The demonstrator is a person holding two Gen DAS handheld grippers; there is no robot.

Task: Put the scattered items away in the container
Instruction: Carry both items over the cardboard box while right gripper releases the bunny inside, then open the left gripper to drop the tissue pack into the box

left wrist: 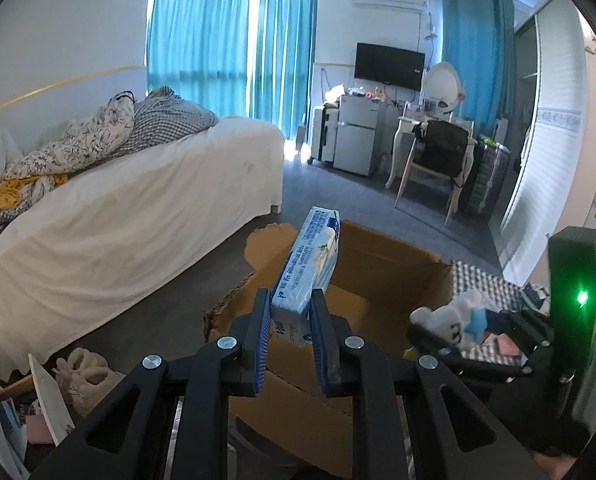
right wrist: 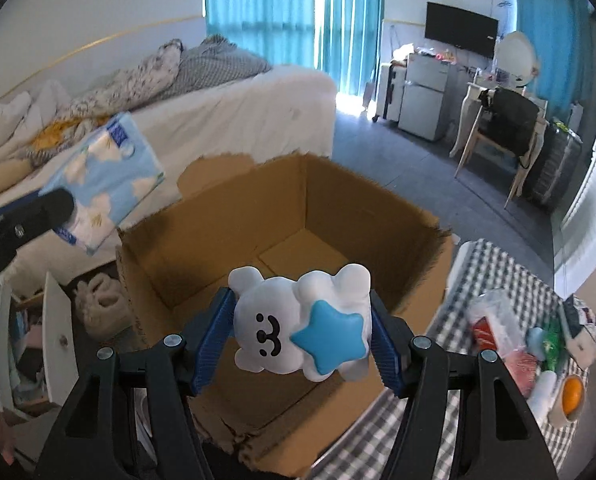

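My left gripper (left wrist: 290, 312) is shut on a light blue tissue pack (left wrist: 312, 260), held edge-up over the near left rim of the open cardboard box (left wrist: 390, 264). In the right wrist view the same tissue pack (right wrist: 105, 184) hangs left of the cardboard box (right wrist: 338, 208), with a black left finger across it. My right gripper (right wrist: 302, 320) is shut on a white bear toy (right wrist: 273, 312) with a blue star, above the box's near side. The box floor shows bare. From the left wrist view the right gripper (left wrist: 450, 332) and its white bear toy (left wrist: 450, 316) appear at the right.
A checkered cloth (right wrist: 498, 276) right of the box carries several loose items: a plastic bag (right wrist: 494, 320), an orange ball in a cup (right wrist: 570, 396). A bed (left wrist: 117, 216) lies left; a person lies on the bed (right wrist: 217, 128) at its far end. Slippers (right wrist: 97, 300) and an open drawer (right wrist: 53, 332) sit left of the box.
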